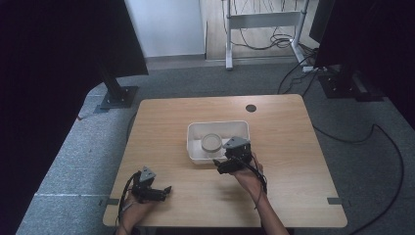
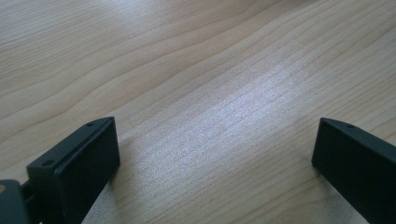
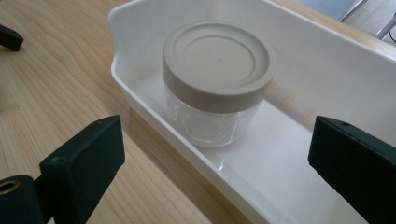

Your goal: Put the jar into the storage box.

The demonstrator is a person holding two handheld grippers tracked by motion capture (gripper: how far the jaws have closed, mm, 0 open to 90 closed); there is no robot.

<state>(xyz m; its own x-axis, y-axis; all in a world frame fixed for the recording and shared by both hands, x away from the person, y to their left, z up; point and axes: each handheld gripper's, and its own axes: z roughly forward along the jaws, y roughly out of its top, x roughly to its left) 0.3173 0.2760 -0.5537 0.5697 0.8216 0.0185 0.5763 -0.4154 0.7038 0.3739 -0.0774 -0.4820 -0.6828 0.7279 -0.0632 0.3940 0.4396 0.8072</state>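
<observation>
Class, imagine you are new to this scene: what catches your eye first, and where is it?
First, the white tray at the middle of the wooden table, with a clear jar under a beige lid standing inside it. Next, the right tool, open, poised at the tray's near rim. The left tool hangs open over bare wood near the table's front-left corner.

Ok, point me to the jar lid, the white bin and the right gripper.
jar lid (image 3: 218,58), right gripper view, centre of its flat top.
white bin (image 3: 122,70), right gripper view, near corner of its rim.
right gripper (image 1: 221,165), high view, between its jaw tips.
</observation>
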